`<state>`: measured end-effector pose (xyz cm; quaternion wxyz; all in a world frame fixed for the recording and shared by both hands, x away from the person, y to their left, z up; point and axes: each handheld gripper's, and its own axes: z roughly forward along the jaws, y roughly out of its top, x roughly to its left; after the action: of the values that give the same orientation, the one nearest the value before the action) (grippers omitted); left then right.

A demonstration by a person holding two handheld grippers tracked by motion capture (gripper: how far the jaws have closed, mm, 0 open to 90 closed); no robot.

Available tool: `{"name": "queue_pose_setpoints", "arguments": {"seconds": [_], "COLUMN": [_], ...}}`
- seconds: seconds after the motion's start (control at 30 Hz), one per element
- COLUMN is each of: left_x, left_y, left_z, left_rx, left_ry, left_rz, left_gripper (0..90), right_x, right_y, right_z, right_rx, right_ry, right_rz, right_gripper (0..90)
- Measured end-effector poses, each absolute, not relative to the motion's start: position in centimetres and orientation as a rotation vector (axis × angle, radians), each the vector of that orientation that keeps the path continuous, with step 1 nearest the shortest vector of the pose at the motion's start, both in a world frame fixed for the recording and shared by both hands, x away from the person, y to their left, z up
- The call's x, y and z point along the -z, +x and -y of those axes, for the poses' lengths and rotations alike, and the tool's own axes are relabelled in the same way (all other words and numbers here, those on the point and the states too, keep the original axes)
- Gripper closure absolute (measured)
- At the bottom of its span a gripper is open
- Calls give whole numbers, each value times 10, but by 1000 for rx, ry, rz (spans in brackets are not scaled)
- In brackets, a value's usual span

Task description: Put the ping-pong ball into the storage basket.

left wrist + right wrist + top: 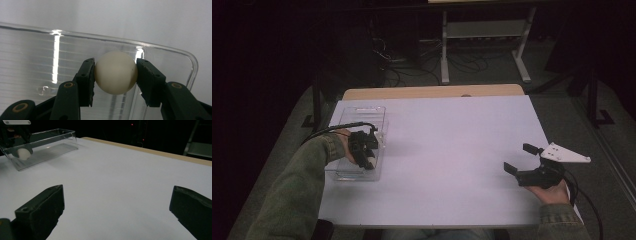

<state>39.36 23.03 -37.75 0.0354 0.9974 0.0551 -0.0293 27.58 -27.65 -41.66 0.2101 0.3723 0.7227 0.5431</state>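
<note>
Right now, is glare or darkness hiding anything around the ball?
Left gripper view: bright glare streaks on the clear tray, yet the white ball stays sharp between the pads. High view: dim, dark surroundings, left gripper murky. Right gripper view: near jaws slightly soft.

White table (452,150); grey shelf frame (484,30), cables (397,60) behind.

It looked like a dim lab: a bare white counter (452,150) stood on grey carpet, with tangled cables (412,62) on the floor behind and a metal-framed bench (484,30) beyond.
</note>
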Motion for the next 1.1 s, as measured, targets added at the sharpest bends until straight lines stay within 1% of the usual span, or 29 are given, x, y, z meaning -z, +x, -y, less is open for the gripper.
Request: {"name": "queue_pose_setpoints", "arguments": {"seconds": [0.3, 0.43, 0.5, 0.6, 0.8, 0.83, 0.87, 0.97, 1.1], "left_x": [377, 377, 376, 373, 365, 364, 363, 361, 357], "left_y": [395, 395, 395, 396, 396, 396, 396, 397, 397], "left_z": [-232, -233, -234, -234, -240, -241, -242, -243, -243], "left_rx": [101, 78, 65, 24, -16, -20, -26, -14, -32], "left_ry": [3049, 3055, 3055, 3057, 3051, 3046, 3046, 3042, 3035], "left_rz": [-171, -182, -191, -206, -248, -260, -275, -309, -322], "left_gripper": [507, 481, 447, 353, 238, 207, 155, 40, 0], "right_x": [417, 417, 417, 417, 417, 417, 417, 417, 417], "right_y": [276, 276, 276, 276, 276, 276, 276, 276, 276], "right_z": [277, 277, 277, 277, 277, 277, 277, 277, 277], "right_rx": [-1509, -1510, -1510, -1507, -1504, -1504, -1504, -1502, -1504], "right_ry": [1034, 1035, 1035, 1035, 1036, 1037, 1038, 1038, 1039], "right_rz": [-2008, -2008, -2007, -2008, -2009, -2010, -2011, -2012, -2010], "right_gripper": [0, 0, 0, 0, 0, 0, 0, 0, 0]}}
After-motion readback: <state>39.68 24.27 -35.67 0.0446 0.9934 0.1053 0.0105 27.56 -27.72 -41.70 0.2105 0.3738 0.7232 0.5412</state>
